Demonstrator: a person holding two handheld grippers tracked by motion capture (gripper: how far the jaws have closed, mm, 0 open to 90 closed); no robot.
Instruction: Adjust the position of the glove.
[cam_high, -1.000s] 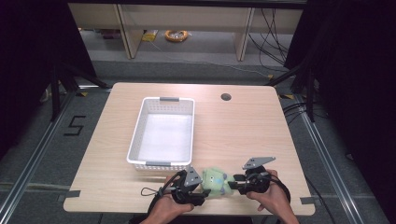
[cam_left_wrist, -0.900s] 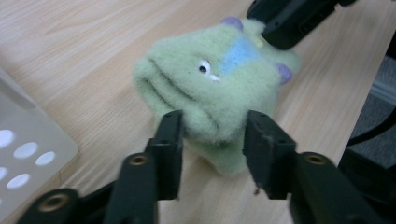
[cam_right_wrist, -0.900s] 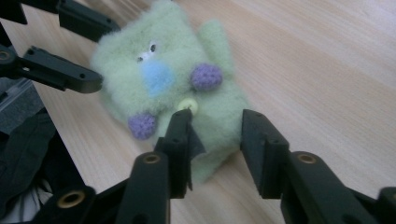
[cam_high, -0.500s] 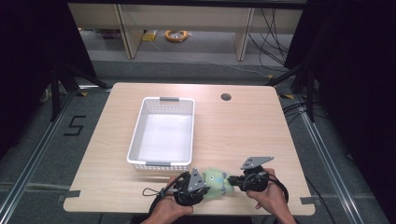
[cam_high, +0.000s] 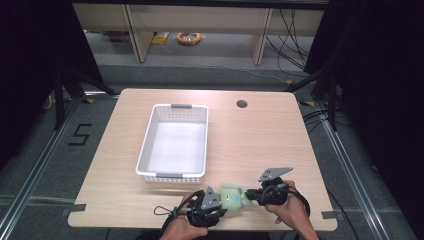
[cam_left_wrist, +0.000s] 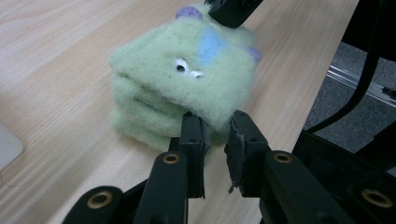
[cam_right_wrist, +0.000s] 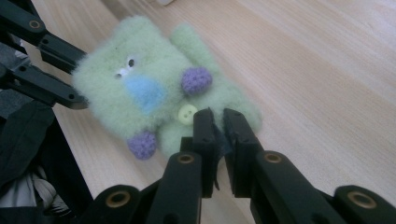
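Because the green fuzzy toy (cam_high: 231, 195) by the desk's (cam_high: 260, 145) near edge is soft and light, each hand-held gripper, left (cam_left_wrist: 215, 130) and right (cam_right_wrist: 218, 120), has just closed, pinching its squashy edge.

Light wooden table (cam_high: 260, 145), rounded corners; white perforated basket (cam_high: 172, 142) standing on it left of centre; dark round cable hole (cam_high: 242, 104) beyond the basket, to its right; green plush toy (cam_high: 231, 196) lying at the near edge, right of the basket's near end.
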